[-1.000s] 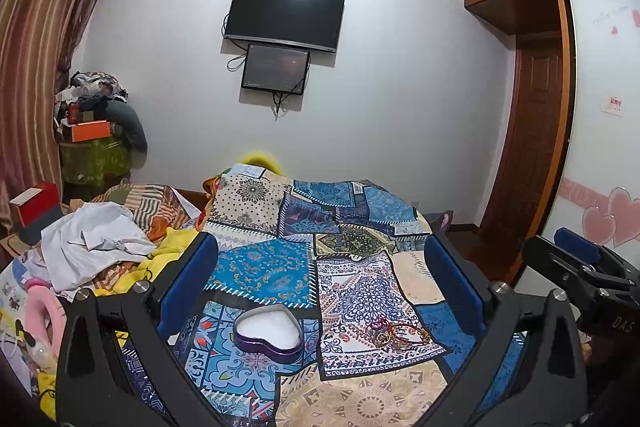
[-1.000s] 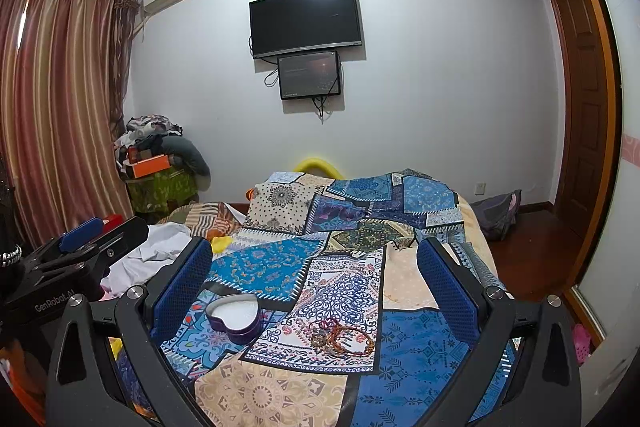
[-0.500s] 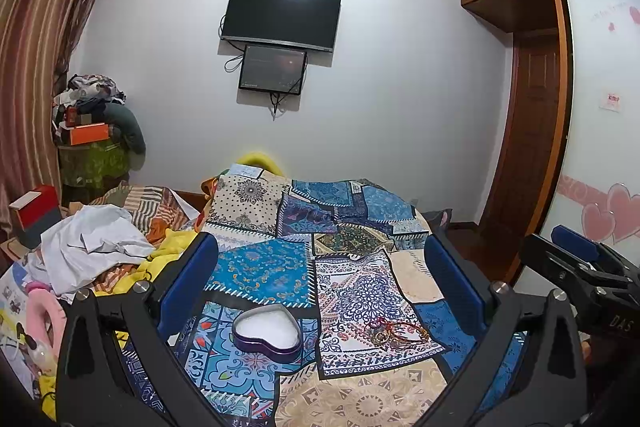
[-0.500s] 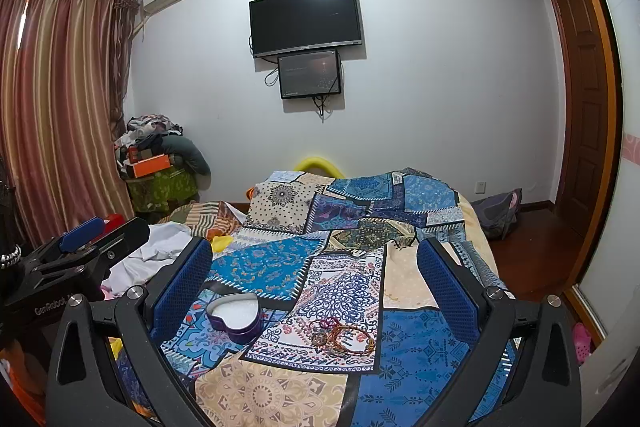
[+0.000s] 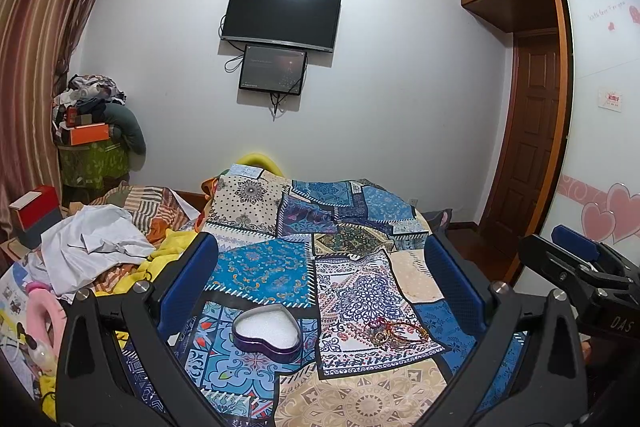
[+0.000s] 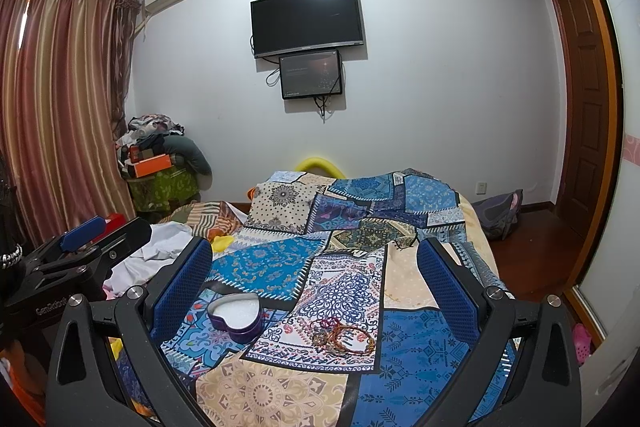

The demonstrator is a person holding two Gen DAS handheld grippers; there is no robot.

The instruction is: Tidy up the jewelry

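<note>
A purple heart-shaped tin with white foam inside lies open on the patchwork bedspread. It also shows in the right wrist view. A small heap of bracelets and beaded bands lies to its right, also in the right wrist view. My left gripper is open and empty, above and short of both. My right gripper is open and empty, likewise held back from them. Each gripper shows at the edge of the other's view.
A pile of white and striped clothes covers the bed's left side. Boxes and bundles are stacked by the curtain. A television hangs on the far wall. A wooden door and wardrobe stand on the right.
Both grippers have stayed almost still and open. The views have shifted only slightly. The tin and the bracelets have not moved.
</note>
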